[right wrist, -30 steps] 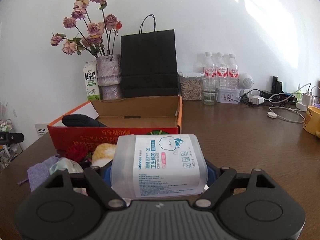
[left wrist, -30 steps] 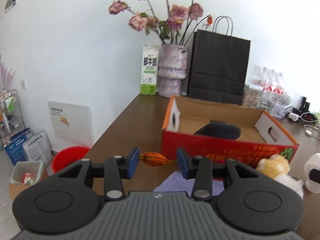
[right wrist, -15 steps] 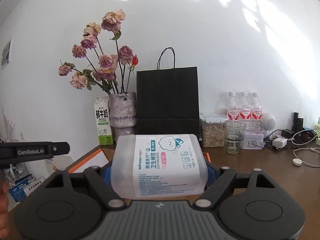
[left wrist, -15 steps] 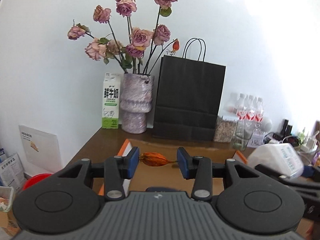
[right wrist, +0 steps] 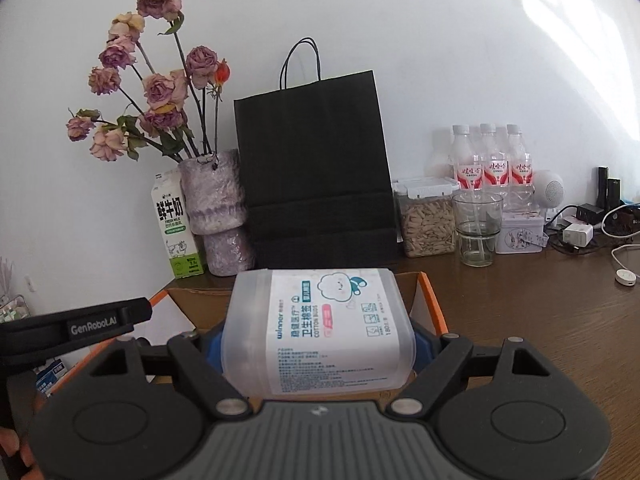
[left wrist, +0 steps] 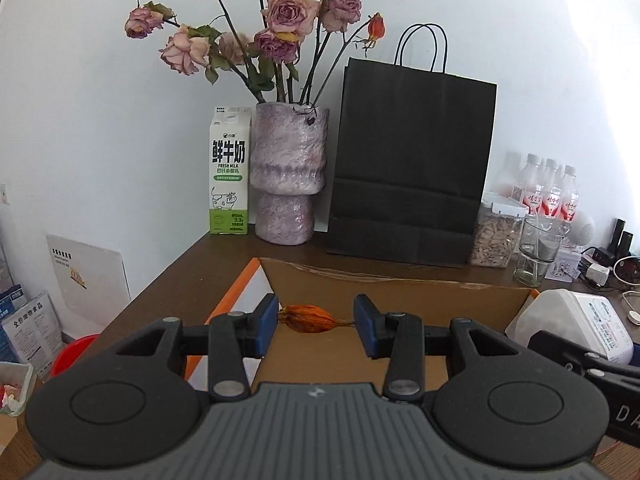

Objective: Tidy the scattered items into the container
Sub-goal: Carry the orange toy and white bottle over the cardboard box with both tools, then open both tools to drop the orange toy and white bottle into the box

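Two handheld grippers hang over an open cardboard box [left wrist: 384,280] on a brown wooden table [right wrist: 540,300], each with an item in its grip. The left gripper [left wrist: 316,322] has its blue pads [left wrist: 267,322] clamped end to end on a dried orange flower bud [left wrist: 308,319], which lies across the gap between them above the box's inside, toward its orange-edged left flap [left wrist: 236,292]. The right gripper [right wrist: 318,344] has its jaws spread wide and pressed against the two ends of a translucent plastic tub of cotton buds [right wrist: 318,330], held on its side with the printed label facing up, above the box's right-hand part; in the left wrist view that tub [left wrist: 576,326] shows just past the box's right end. Behind the box, against the white wall, stand a green-and-white carton of fresh milk [left wrist: 229,178], a mottled purple vase [left wrist: 289,184] of faded roses [left wrist: 288,12] and a black paper bag [left wrist: 412,160] with cord handles. Further right of the box along the wall are a clear canister of seeds [right wrist: 428,216], an empty drinking glass [right wrist: 478,228], three bottles with red labels [right wrist: 494,160] and a tangle of chargers and cables [right wrist: 588,228].
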A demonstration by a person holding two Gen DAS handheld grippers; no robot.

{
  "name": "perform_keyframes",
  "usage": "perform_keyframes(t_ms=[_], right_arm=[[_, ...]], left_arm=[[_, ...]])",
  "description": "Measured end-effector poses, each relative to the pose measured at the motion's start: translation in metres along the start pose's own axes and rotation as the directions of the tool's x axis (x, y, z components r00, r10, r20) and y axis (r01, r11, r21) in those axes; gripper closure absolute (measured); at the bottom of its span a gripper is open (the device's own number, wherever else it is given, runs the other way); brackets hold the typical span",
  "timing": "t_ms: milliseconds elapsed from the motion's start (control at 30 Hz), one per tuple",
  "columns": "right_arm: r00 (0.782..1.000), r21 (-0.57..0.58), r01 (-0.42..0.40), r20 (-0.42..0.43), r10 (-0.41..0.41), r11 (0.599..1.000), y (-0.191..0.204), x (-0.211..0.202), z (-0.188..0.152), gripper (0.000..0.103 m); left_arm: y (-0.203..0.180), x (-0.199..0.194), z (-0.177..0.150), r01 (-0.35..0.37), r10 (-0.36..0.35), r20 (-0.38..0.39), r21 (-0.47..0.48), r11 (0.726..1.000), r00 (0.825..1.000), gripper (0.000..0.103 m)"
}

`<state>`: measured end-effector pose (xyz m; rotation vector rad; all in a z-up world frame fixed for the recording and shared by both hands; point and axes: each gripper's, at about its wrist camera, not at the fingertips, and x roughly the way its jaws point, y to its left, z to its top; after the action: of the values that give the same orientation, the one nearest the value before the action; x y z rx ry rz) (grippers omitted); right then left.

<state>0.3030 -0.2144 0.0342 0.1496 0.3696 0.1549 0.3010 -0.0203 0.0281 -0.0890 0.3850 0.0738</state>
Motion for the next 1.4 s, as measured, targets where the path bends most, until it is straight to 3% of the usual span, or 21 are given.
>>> perform_keyframes(t_ms=[767,800,833,867,900,933,967,1400], right_arm=[[1.0,-0.052,0.023,-0.018,-0.024,0.998,0.011,0.0,-0.009,0.021],[1.0,-0.052,0.021,-0.018,-0.022,0.998,0.011,0.0,-0.009,0.021],[1.0,-0.05,0.016,-0.017,-0.017,0.999,0.011,0.0,-0.009,0.021],[1.0,-0.047,0.012,-0.009,-0.012,0.999,0.01,-0.002,-0.009,0.02],[1.0,-0.042,0.005,0.002,-0.005,0.999,0.01,-0.004,-0.009,0.018],[1.0,-0.034,-0.003,0.016,0.003,0.999,0.008,-0.007,-0.008,0.008],[0.999,-0.027,-0.009,0.031,0.01,1.0,0.007,-0.01,-0.007,0.0],[0.998,-0.034,0.007,0.061,-0.005,0.999,0.008,-0.021,-0.003,0.0]], left_arm=[[-0.007,0.001,-0.009,-0.012,0.013,-0.016,0.043,0.999,1.0,0.06],[-0.008,0.0,-0.009,-0.019,0.019,-0.011,0.046,0.999,1.0,0.057],[-0.008,-0.002,-0.008,-0.026,0.026,-0.008,0.048,0.999,1.0,0.041],[-0.008,-0.004,-0.007,-0.036,0.037,-0.004,0.048,0.998,0.999,0.015],[-0.008,-0.007,-0.006,-0.047,0.046,0.008,0.047,0.998,0.999,0.004],[-0.007,-0.011,-0.005,-0.054,0.052,0.029,0.045,0.998,0.998,0.0],[-0.007,-0.016,-0.003,-0.058,0.056,0.046,0.042,0.997,0.997,0.0],[-0.006,-0.026,-0.005,-0.052,0.051,0.059,0.024,0.998,0.997,0.0]])
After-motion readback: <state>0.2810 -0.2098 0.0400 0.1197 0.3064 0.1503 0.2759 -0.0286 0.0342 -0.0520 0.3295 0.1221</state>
